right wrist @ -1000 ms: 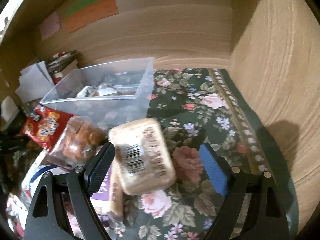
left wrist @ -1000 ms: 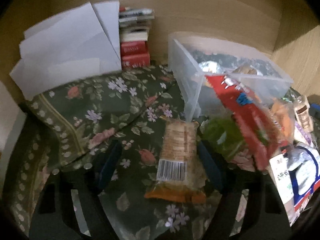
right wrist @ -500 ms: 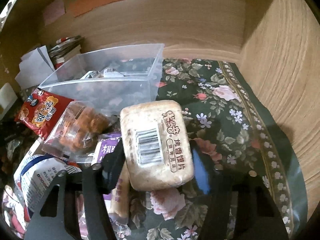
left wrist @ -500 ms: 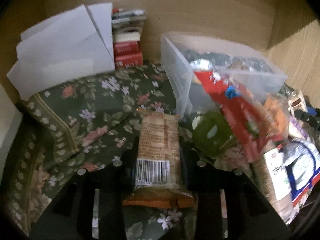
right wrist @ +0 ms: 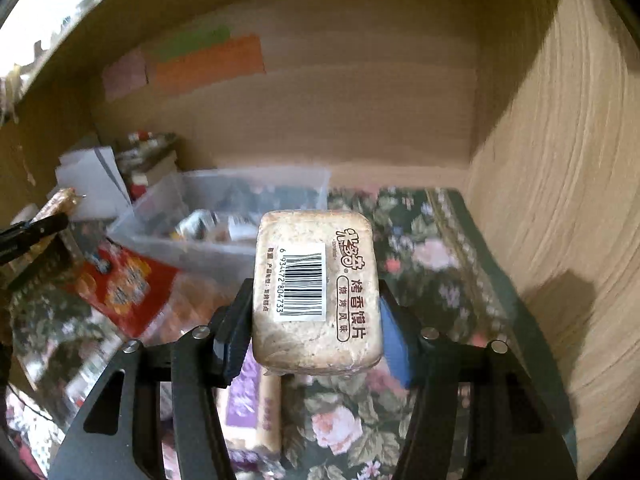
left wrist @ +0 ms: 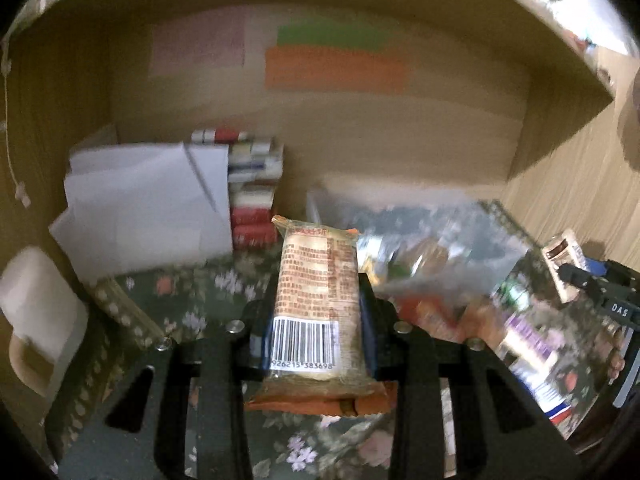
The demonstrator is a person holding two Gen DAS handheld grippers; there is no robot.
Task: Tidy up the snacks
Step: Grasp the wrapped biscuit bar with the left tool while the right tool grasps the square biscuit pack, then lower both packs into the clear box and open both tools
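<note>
Snack packets fill both our grips: our left hand-held gripper (left wrist: 316,330) is clamped on a tall biscuit packet (left wrist: 316,300) with its barcode facing us, and our right hand-held gripper (right wrist: 316,320) pinches a rounded toasted-bun-slice pack (right wrist: 318,292), both lifted above the floral cloth (right wrist: 420,240). Just beyond, we see loose snacks, among them a red packet (right wrist: 120,288) at near left, heaped in front of the clear plastic bin (right wrist: 224,216), which holds more packets. Farther back left, white papers (left wrist: 144,208) lean beside a stack of small boxes (left wrist: 252,196) against the wooden back wall (right wrist: 360,112).
</note>
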